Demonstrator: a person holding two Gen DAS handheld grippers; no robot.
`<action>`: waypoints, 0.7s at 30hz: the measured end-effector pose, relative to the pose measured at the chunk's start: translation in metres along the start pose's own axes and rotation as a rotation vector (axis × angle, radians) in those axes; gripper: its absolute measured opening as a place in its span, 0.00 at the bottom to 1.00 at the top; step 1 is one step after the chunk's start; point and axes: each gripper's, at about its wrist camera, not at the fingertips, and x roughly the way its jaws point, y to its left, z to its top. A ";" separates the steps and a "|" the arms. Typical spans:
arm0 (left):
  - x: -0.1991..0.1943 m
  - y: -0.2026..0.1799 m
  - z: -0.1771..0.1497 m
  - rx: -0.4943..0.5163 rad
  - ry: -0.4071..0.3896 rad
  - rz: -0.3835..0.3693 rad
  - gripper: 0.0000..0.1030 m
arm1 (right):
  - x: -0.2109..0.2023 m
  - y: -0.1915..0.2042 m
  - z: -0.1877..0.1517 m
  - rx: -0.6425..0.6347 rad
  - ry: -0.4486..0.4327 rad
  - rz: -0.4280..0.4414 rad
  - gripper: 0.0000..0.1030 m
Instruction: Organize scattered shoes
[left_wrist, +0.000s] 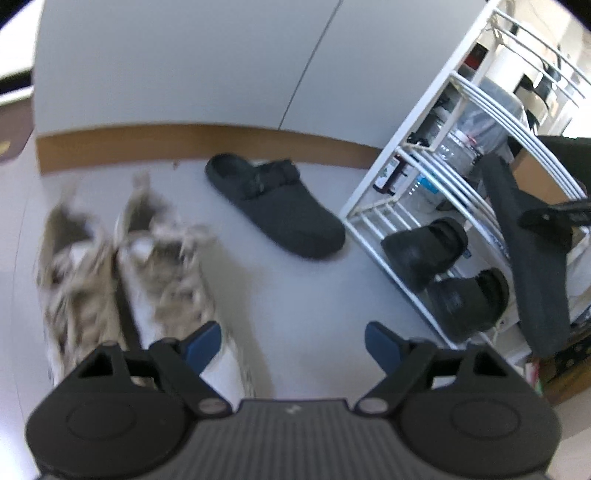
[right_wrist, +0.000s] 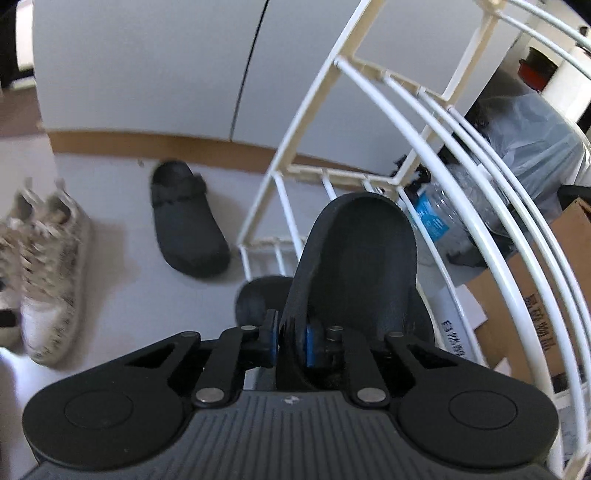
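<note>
Black clog (right_wrist: 354, 258) pinched at its edge in the right gripper (right_wrist: 288, 341), held sole-side toward the camera, in front of the white wire shoe rack (right_wrist: 332, 96). From the left wrist view the same clog hangs tilted beside the rack's open side, above two dark shoes (left_wrist: 424, 251) already sitting on the bottom shelf

Elsewhere: matching black clog on the floor (left_wrist: 275, 206), lying near the skirting, toe toward the rack. Pair of pale laced trainers (left_wrist: 122, 266) side by side on the floor, well apart from the rack, blurred in both views

Step in hand, by my reading: getting the held clog onto a rack shelf. To do it well:
- the grip is only on the rim, so keep the clog from swinging
- turn it sole-down before it goes between the rails
- thread the toe in past the curved wires, clear of the shoes on the bottom shelf
- release only once the sole rests on the bars

Grippers: right closed tight on the clog's edge, blue pads (right_wrist: 309, 343) pressing either side. Left gripper (left_wrist: 293, 345) spread wide, holding nothing, hovering over the floor just beside the trainers
</note>
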 end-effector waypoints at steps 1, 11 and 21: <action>0.004 -0.002 0.006 0.018 -0.004 0.008 0.84 | -0.003 -0.001 -0.003 0.016 -0.013 0.027 0.14; 0.067 -0.032 0.062 0.145 -0.045 0.058 0.87 | 0.000 0.016 -0.055 0.159 -0.094 0.273 0.14; 0.161 -0.026 0.105 0.143 -0.034 0.133 0.88 | 0.092 0.042 -0.111 0.208 0.075 0.375 0.13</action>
